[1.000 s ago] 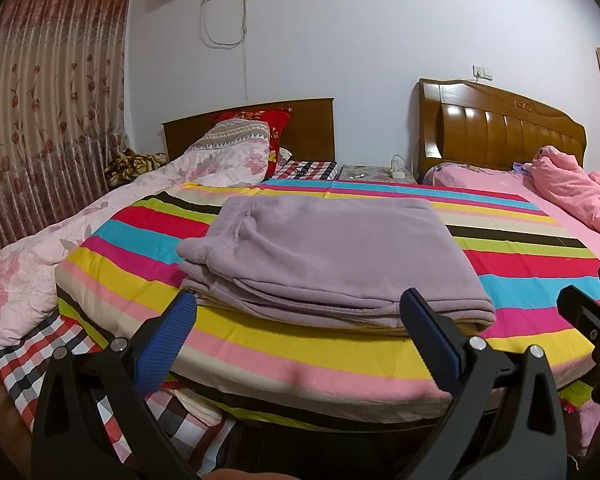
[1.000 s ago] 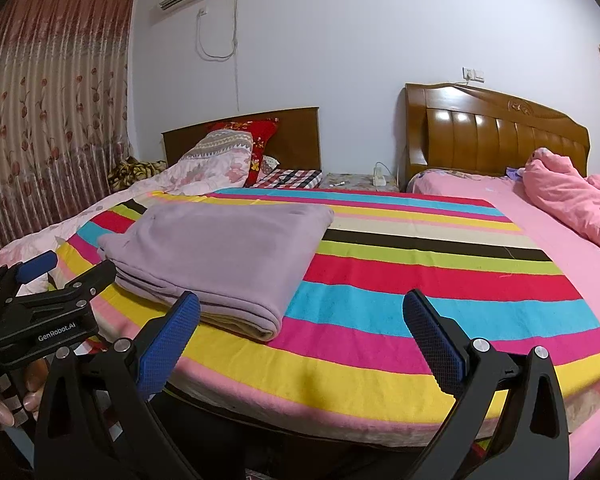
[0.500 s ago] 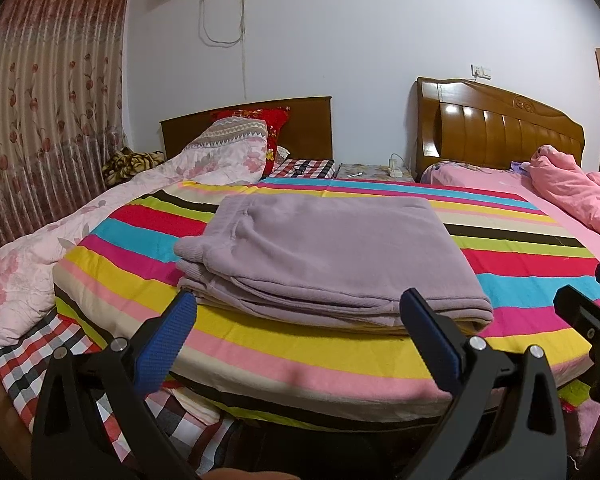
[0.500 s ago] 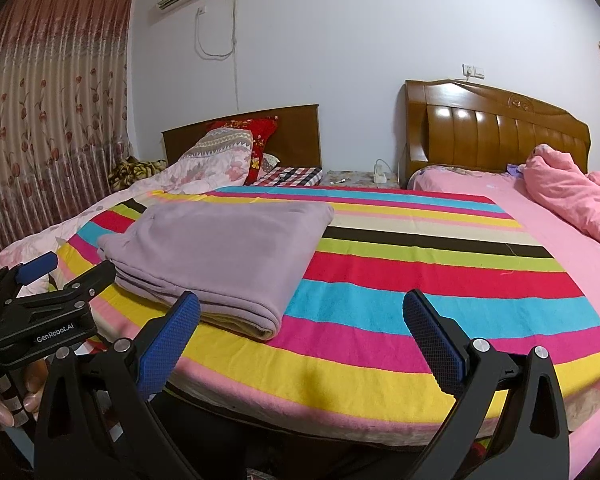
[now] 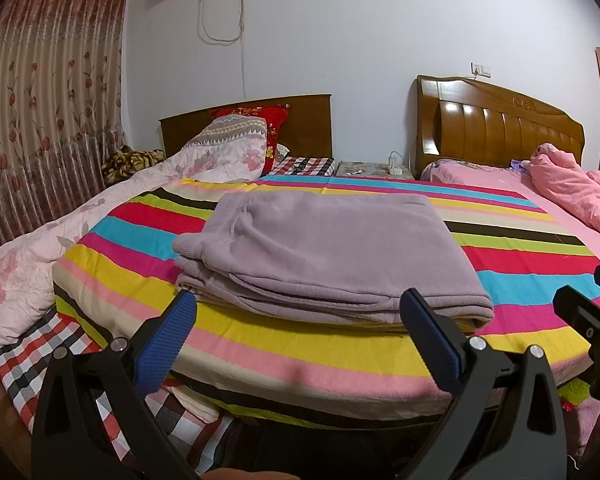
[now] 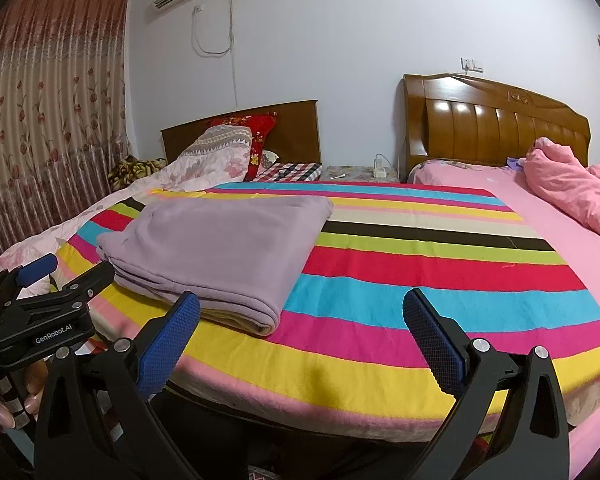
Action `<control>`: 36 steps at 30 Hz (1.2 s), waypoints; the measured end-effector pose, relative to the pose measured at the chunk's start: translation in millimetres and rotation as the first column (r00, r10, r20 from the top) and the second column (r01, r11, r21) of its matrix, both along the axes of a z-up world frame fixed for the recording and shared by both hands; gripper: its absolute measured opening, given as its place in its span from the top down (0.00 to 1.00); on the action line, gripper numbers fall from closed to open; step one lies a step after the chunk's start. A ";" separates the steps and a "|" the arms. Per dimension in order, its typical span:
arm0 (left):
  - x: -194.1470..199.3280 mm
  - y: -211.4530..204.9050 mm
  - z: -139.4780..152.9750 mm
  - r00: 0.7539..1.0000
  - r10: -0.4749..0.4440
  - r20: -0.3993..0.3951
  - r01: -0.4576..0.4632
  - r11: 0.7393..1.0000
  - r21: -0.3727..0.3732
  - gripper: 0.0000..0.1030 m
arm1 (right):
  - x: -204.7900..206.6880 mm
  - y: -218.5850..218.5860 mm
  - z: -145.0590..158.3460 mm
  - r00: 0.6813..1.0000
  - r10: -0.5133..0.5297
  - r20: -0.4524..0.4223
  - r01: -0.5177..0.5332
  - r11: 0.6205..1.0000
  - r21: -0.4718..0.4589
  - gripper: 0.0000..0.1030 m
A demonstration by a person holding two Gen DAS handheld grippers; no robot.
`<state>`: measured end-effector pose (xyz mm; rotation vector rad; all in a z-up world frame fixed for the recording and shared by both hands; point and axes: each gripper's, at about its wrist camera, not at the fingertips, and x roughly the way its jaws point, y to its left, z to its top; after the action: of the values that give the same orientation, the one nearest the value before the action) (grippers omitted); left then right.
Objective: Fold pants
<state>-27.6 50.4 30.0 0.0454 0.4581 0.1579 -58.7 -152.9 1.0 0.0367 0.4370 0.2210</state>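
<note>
Pants (image 5: 324, 252) folded on blanket (image 5: 520, 272). Left gripper (image 5: 300, 336), right gripper (image 6: 304, 336) both fingers apart, empty. Risk: bumping stack, layers slide loose imo.

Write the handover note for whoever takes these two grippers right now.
Left gripper: open, empty, held short of the bed's near edge, facing the pants.
Right gripper: open, empty, beside it, facing bare blanket.
Lilac fleece pants: folded into a flat layered rectangle on the striped multicolour blanket, near its front left part, touched by neither gripper.
Done: the fold looks finished, edges fairly even.
Left: probably nothing but a check of the stacked edges; tidy the left-hand end if needed.
</note>
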 end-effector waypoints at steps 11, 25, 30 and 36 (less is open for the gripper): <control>0.2 -0.1 0.0 1.000 0.001 -0.001 -0.001 1.000 -0.001 0.01 | -0.5 0.1 0.2 1.000 0.000 -0.002 0.000 1.000 0.002 0.04; -2.4 -2.1 -6.2 1.000 0.003 -0.008 -0.003 1.000 -0.003 0.01 | -6.2 4.3 -3.2 1.000 -0.010 -0.013 0.010 1.000 0.012 0.04; -2.3 -2.0 -6.1 1.000 0.002 -0.009 -0.002 1.000 -0.003 0.01 | -6.5 4.4 -3.0 1.000 -0.010 -0.013 0.010 1.000 0.012 0.04; -2.6 -2.3 -6.4 1.000 0.002 -0.009 -0.002 1.000 -0.002 0.01 | -6.4 4.3 -2.8 1.000 -0.010 -0.014 0.010 1.000 0.013 0.04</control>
<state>-30.2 48.1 23.6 0.0432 0.4674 0.1593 -65.1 -148.6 -1.8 0.0531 0.4490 0.2138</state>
